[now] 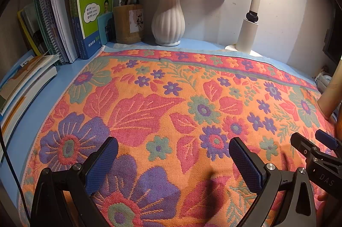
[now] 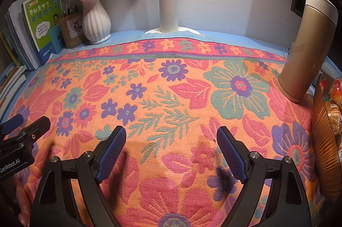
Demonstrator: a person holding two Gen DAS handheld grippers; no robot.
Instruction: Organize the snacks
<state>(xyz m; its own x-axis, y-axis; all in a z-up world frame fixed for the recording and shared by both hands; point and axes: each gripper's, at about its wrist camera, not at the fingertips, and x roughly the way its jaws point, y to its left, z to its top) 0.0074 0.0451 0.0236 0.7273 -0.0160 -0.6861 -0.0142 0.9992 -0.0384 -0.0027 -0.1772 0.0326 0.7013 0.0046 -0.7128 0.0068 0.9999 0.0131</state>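
My left gripper (image 1: 173, 141) is open and empty, low over the flowered cloth (image 1: 171, 98). My right gripper (image 2: 171, 130) is open and empty over the same cloth (image 2: 171, 88). A ribbed amber basket (image 2: 322, 130) stands at the far right edge of the right wrist view, with wrapped snacks (image 2: 335, 98) inside it, only partly visible. The right gripper also shows at the right edge of the left wrist view (image 1: 314, 141). The left gripper shows at the left edge of the right wrist view (image 2: 25, 126).
A gold thermos (image 2: 307, 49) stands at the right, near the basket. At the back are a white vase with flowers (image 1: 168, 17), a wooden pen holder (image 1: 128, 23), a white lamp post (image 2: 168, 8), upright books (image 1: 85, 13) and flat books (image 1: 21, 85).
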